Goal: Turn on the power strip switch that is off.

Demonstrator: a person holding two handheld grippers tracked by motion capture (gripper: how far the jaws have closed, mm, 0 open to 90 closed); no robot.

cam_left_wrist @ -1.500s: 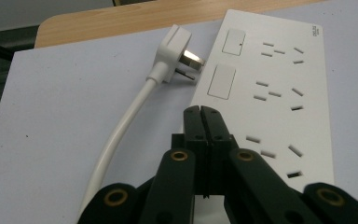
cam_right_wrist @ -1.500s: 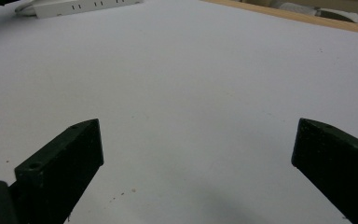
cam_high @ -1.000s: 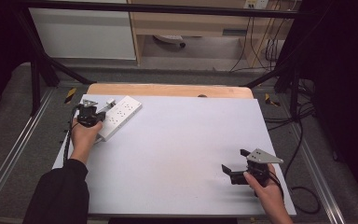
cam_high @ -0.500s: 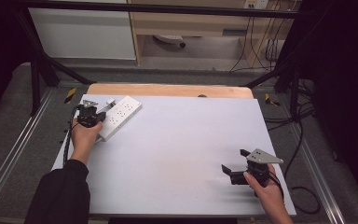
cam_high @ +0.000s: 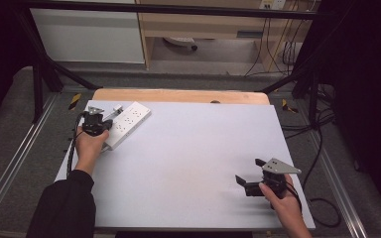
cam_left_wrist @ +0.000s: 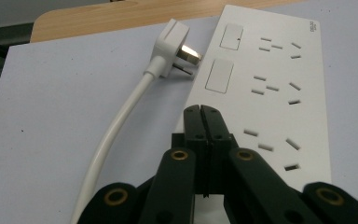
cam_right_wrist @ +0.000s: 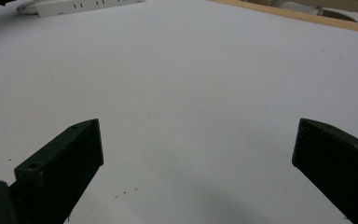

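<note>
High view is showing a white power strip (cam_high: 127,124) lying slantwise in the upper left of the frame, on the pale grey bench (cam_high: 188,163), just short of the bench's wooden far edge; the left gripper (cam_high: 95,124) is sitting over the strip's near end, held in the person's left hand (cam_high: 90,146), whose dark sleeve (cam_high: 64,206) is coming in from the lower left. Left gripper view is giving the closer look; the strip is a flat white slab with rounded corners, filling the right half of that frame; two blank rectangular panels are lying near its left edge, and groups of narrow dark socket slots are running down its face. A white plug (cam_left_wrist: 171,46) with bare metal pins is lying at upper centre, its pins pointing at the strip's left edge and almost touching it; its thick white cord (cam_left_wrist: 109,140) is curving down to the lower left. The left gripper's fingers (cam_left_wrist: 193,126) are pressing flat against each other with nothing between them, over the strip's left edge. The right gripper (cam_high: 250,184) is sitting in the lower right of the high view, well apart from the strip, its fingers (cam_right_wrist: 60,158) standing wide apart over bare bench and holding nothing.
</note>
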